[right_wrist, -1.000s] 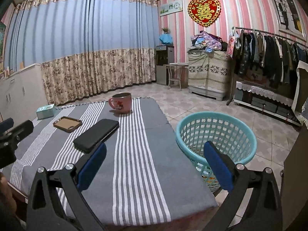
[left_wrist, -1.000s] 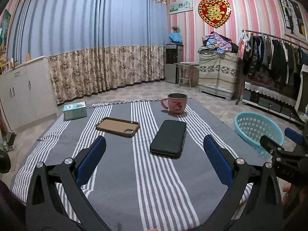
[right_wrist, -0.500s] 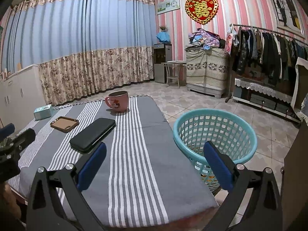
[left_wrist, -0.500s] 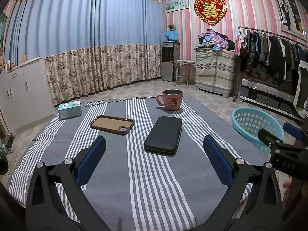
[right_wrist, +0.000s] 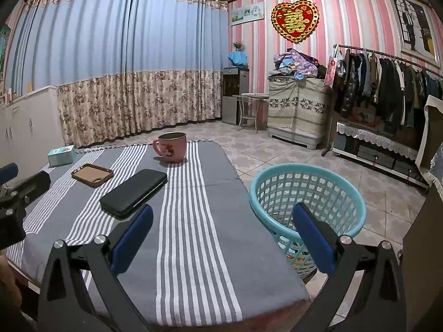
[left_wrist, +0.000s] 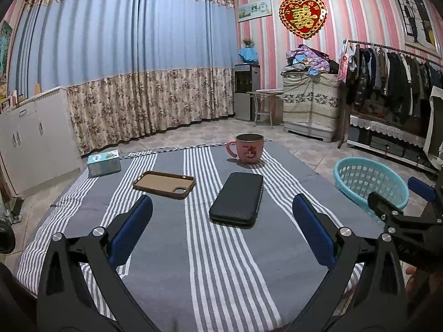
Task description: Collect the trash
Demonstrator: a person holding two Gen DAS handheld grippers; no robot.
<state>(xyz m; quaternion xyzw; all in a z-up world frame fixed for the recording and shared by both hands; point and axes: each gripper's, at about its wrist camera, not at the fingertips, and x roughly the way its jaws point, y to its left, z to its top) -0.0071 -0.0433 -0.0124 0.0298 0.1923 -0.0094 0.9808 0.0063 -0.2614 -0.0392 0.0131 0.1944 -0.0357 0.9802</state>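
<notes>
A turquoise plastic basket (right_wrist: 306, 196) (left_wrist: 369, 181) stands on the tiled floor right of the table; a few small scraps show through its lower mesh. My left gripper (left_wrist: 221, 231) hovers open over the near part of the striped cloth, nothing between its blue pads. My right gripper (right_wrist: 221, 238) is open too, above the table's right edge, its right finger (right_wrist: 314, 239) in front of the basket. On the cloth lie a black phone case (left_wrist: 238, 199) (right_wrist: 134, 192), a brown phone case (left_wrist: 164, 184) (right_wrist: 92, 174), a pink mug (left_wrist: 247, 152) (right_wrist: 171, 150) and a small teal box (left_wrist: 104, 163) (right_wrist: 61, 155).
The grey striped table (left_wrist: 193, 262) fills the foreground. White cabinets (left_wrist: 30, 144) stand to the left, curtains behind. At the right are a clothes rack (right_wrist: 387, 88), a covered chest (right_wrist: 297, 110) and a water dispenser (right_wrist: 235, 94). Tiled floor (right_wrist: 277, 152) lies beyond the basket.
Both grippers have drifted back and slightly up from the table, so the objects sit a little farther away. Both have stayed open, holding nothing.
</notes>
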